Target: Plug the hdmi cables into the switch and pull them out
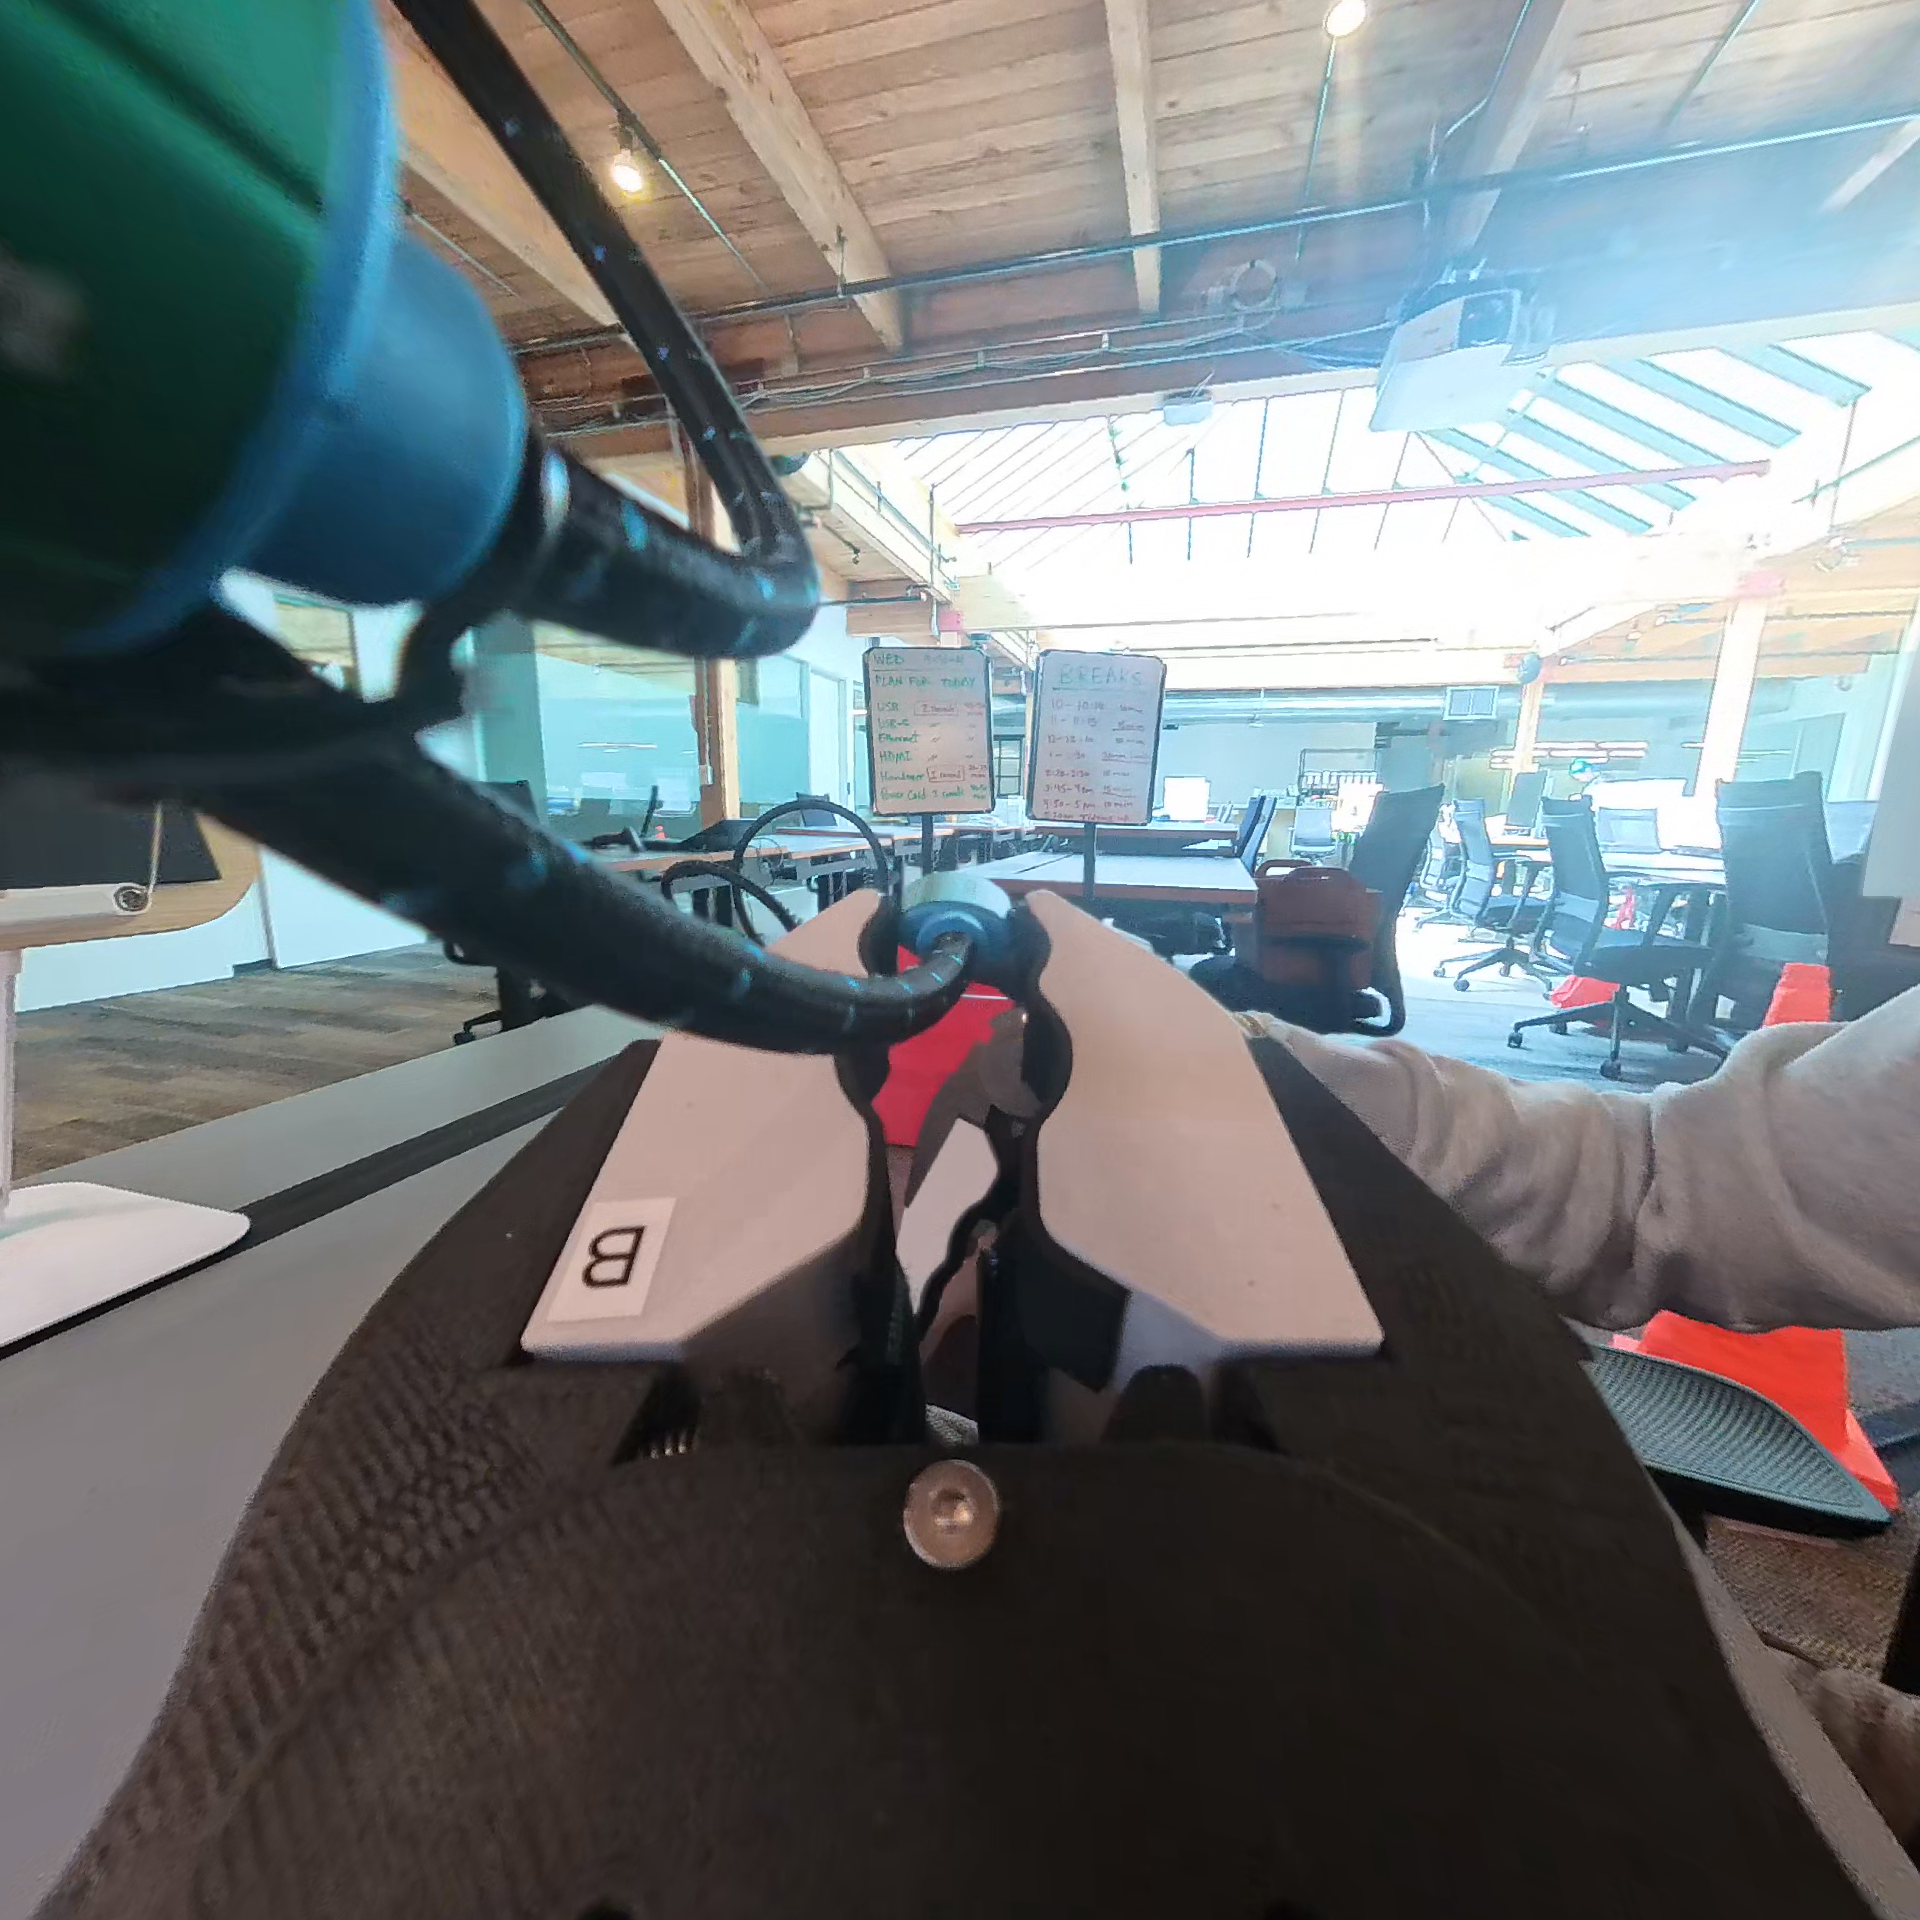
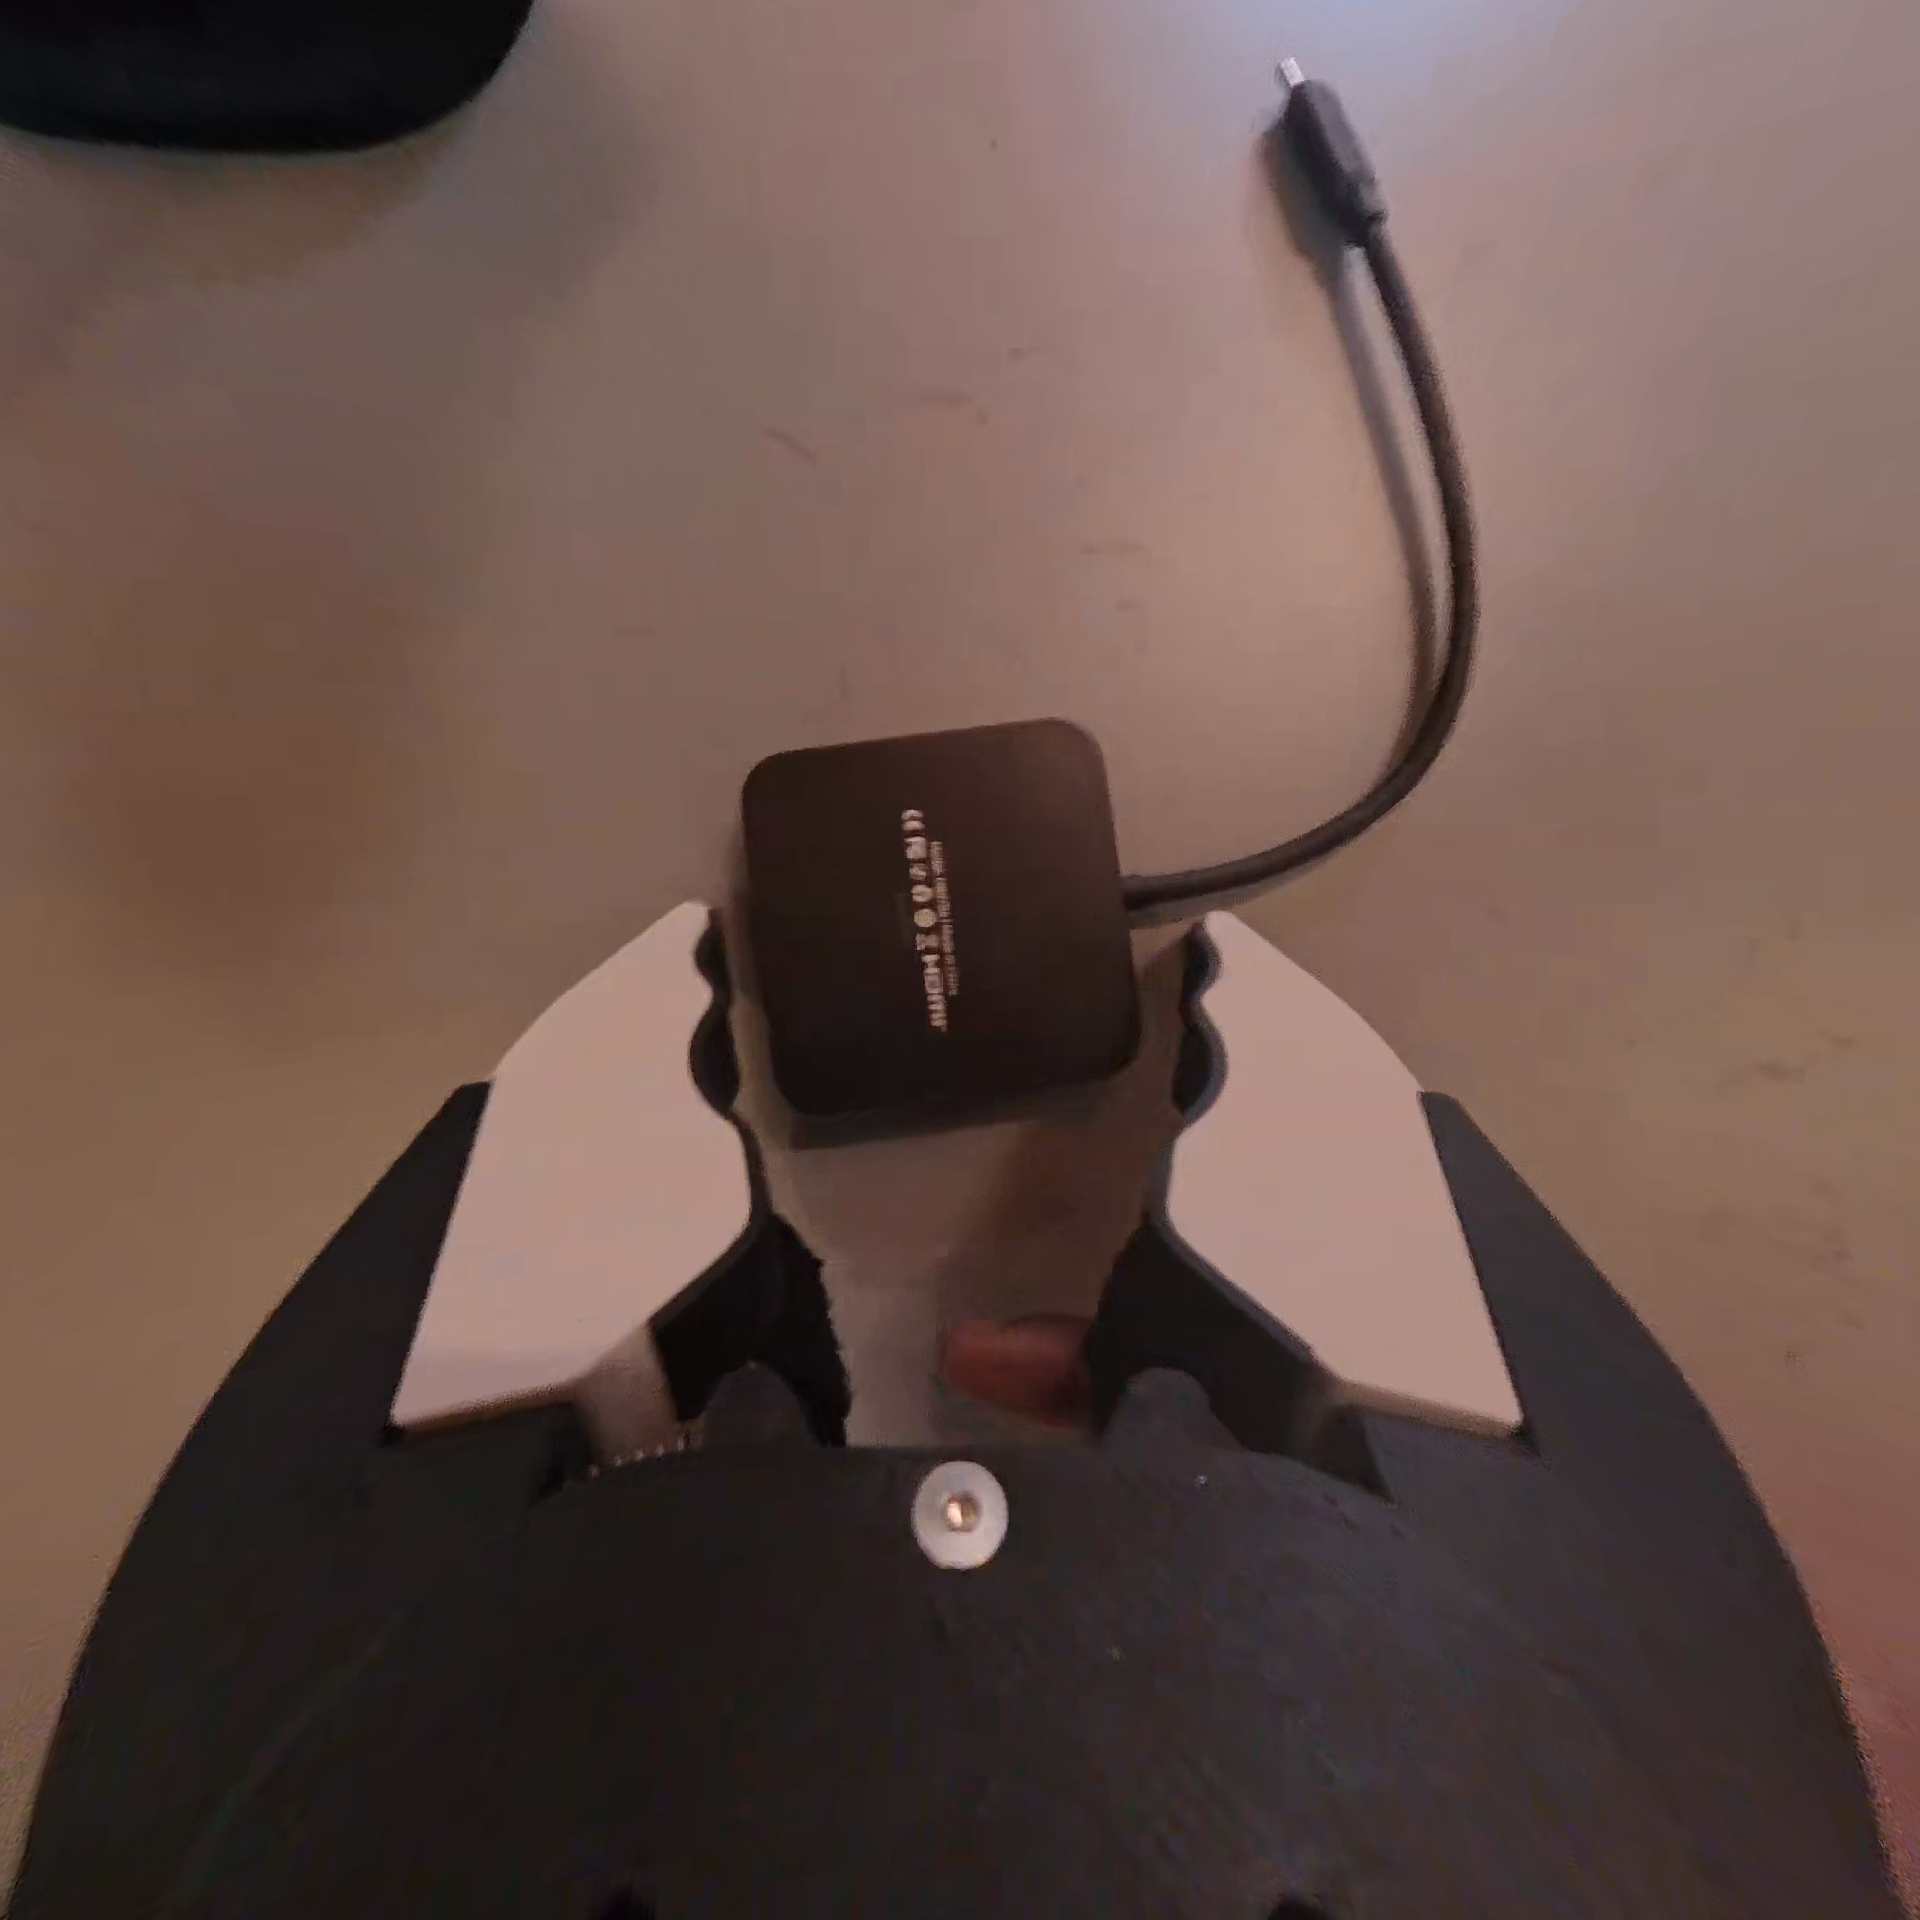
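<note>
Left tongs (image 1: 951,935) raised level, clamped on HDMI plug (image 1: 948,928), right tongs (image 2: 951,997) pointing down, apart around switch (image 2: 935,914)

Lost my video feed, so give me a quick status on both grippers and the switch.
Left gripper shut on blue-ended HDMI plug, held up off the desk. Right gripper open, straddling the switch on the table. Nothing blocking the switch.

Things you cannot see well

The big green and blue plug (image 1: 208,312) is blurry and runs off the picture's left edge. The front end of the small blue plug (image 1: 951,925) hides between the left gripper (image 1: 951,951) fingertips. The switch (image 2: 935,920) hides its ports. A dark thing (image 2: 239,62) is cut off at the top.
</note>
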`<action>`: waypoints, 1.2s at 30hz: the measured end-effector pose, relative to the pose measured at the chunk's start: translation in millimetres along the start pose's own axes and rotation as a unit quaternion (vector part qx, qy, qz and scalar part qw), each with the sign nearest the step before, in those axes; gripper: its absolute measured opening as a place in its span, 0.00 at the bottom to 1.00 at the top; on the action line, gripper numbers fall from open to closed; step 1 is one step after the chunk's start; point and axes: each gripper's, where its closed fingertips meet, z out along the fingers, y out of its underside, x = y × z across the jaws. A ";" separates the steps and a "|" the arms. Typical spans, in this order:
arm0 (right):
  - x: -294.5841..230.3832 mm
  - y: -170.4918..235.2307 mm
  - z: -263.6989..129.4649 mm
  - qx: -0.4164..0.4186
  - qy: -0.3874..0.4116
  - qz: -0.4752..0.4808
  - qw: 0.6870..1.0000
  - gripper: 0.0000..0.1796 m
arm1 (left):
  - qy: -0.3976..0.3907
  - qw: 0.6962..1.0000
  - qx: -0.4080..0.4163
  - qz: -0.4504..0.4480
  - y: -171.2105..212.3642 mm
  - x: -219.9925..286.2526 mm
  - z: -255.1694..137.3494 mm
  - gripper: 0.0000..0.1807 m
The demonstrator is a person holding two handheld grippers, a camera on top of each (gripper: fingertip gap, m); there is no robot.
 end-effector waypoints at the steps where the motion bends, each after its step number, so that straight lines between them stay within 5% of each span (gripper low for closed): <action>1: 1.9 -1.3 0.3 0.008 0.008 -0.003 1.000 0.41 | -0.001 1.000 -0.002 0.001 0.5 -0.3 0.1 0.11; 6: 4.1 -15.0 -5.3 0.057 0.029 -0.057 0.996 0.38 | 0.000 1.000 -0.023 0.019 6.2 0.9 0.7 0.11; 11: -21.9 -89.1 -74.8 0.319 0.046 -0.146 0.935 0.38 | 0.038 0.998 -0.033 0.038 9.5 15.1 2.9 0.11; 14: -35.5 -105.2 -107.9 0.409 0.042 -0.152 0.899 0.38 | 0.074 0.995 -0.031 0.053 10.2 28.1 3.3 0.11; 24: -27.8 -96.7 -92.8 0.348 0.081 -0.151 0.922 0.38 | 0.106 0.974 -0.126 0.154 42.4 43.4 5.6 0.11; 36: -21.3 -88.2 -81.1 0.301 0.099 -0.149 0.937 0.38 | 0.113 0.961 -0.187 0.168 66.5 43.1 5.6 0.11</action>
